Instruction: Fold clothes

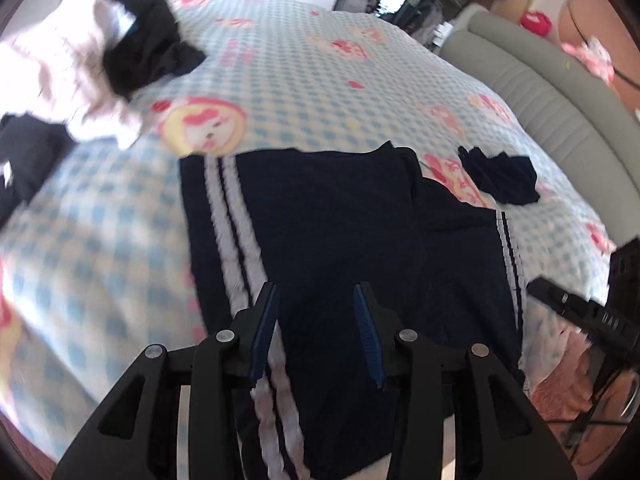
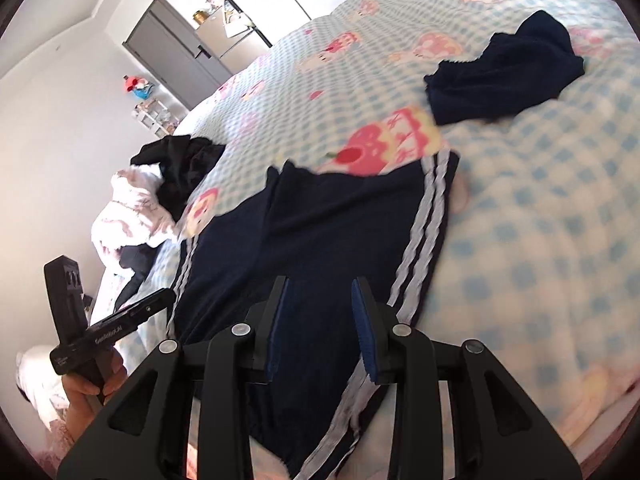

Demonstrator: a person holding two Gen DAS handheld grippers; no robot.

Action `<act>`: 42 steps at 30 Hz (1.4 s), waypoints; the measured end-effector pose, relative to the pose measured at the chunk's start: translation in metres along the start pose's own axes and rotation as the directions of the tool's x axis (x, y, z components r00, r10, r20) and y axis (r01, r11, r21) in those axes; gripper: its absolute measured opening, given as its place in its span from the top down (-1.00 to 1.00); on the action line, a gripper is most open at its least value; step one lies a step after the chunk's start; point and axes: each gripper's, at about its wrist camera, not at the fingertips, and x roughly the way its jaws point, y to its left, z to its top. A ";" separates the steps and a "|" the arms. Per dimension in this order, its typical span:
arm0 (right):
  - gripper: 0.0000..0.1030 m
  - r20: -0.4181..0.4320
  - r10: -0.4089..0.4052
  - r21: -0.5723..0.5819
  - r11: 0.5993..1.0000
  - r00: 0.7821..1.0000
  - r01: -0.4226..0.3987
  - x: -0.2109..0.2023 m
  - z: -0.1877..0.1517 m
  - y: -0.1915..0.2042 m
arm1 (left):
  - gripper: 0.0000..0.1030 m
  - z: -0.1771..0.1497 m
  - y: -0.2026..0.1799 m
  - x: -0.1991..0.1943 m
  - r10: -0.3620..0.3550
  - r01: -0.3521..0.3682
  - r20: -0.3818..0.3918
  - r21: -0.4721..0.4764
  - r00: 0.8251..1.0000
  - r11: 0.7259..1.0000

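Navy track pants with white side stripes lie spread on the checkered bedspread. Both the left gripper and the right gripper hover over them, fingers apart, nothing pinched. A small navy garment sits nearby.

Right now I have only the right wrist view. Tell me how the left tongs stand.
Observer: The left tongs are open with nothing between the pads, and they are above the navy striped garment.
Operator: Give me the spot on the garment.
Observer: They are over its edge on that side. The double white stripe there passes under one finger of the left tongs.
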 end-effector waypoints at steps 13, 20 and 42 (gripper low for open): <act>-0.08 -0.126 -0.087 0.040 0.995 0.988 0.093 -0.006 -0.074 0.005 | 0.05 -0.076 0.057 -0.004 -0.218 0.191 -0.072 -0.275 0.973 0.942; 0.40 -0.147 -0.076 0.044 0.996 0.986 0.083 -0.002 -0.076 -0.002 | 0.67 -0.072 0.041 -0.009 -0.198 0.192 -0.005 -0.230 0.980 0.954; -0.18 -0.139 0.018 0.084 0.996 0.990 -0.006 -0.005 -0.077 -0.020 | 0.36 -0.071 0.048 -0.028 -0.120 0.139 0.094 -0.224 0.988 0.965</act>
